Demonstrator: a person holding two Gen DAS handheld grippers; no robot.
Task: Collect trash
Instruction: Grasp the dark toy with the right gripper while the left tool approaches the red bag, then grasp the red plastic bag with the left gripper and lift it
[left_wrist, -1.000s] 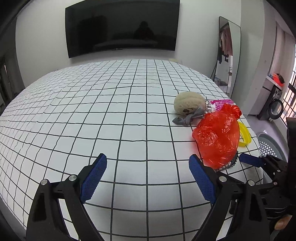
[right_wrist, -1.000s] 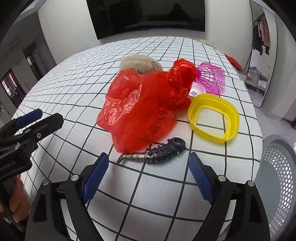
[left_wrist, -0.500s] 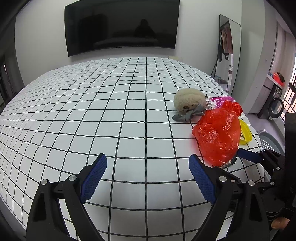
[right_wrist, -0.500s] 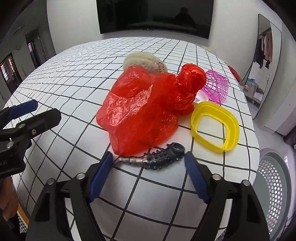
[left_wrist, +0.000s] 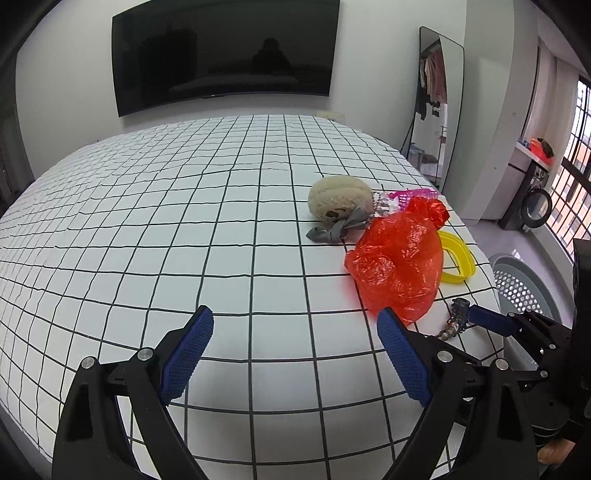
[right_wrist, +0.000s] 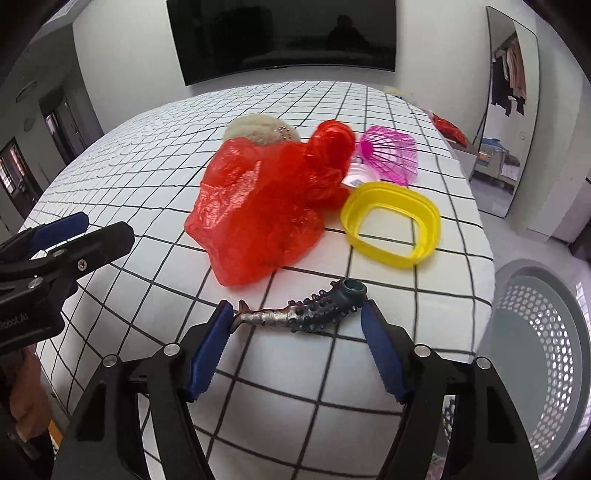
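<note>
Right gripper (right_wrist: 297, 317) closing, jaws astride dark knobbly fish-shaped toy (right_wrist: 306, 308) on checked bed (right_wrist: 147, 177), pads not clearly pressing | left gripper (left_wrist: 295, 332) spread wide, empty | red bag (right_wrist: 266, 206) just beyond toy

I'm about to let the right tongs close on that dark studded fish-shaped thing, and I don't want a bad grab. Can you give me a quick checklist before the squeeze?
1. Dark studded fish toy lies between the fingers of the right tongs, which are closing: ok.
2. Pads pressing on it: not yet; the left pad is near the tail, the right pad near the head.
3. Red plastic bag outside the closing gap: ok.
4. Yellow ring clear of the fingers: ok.
5. Left tongs open, holding nothing: ok.
6. Perforated bin beside the bed edge: ok; what it holds, cannot tell.
</note>
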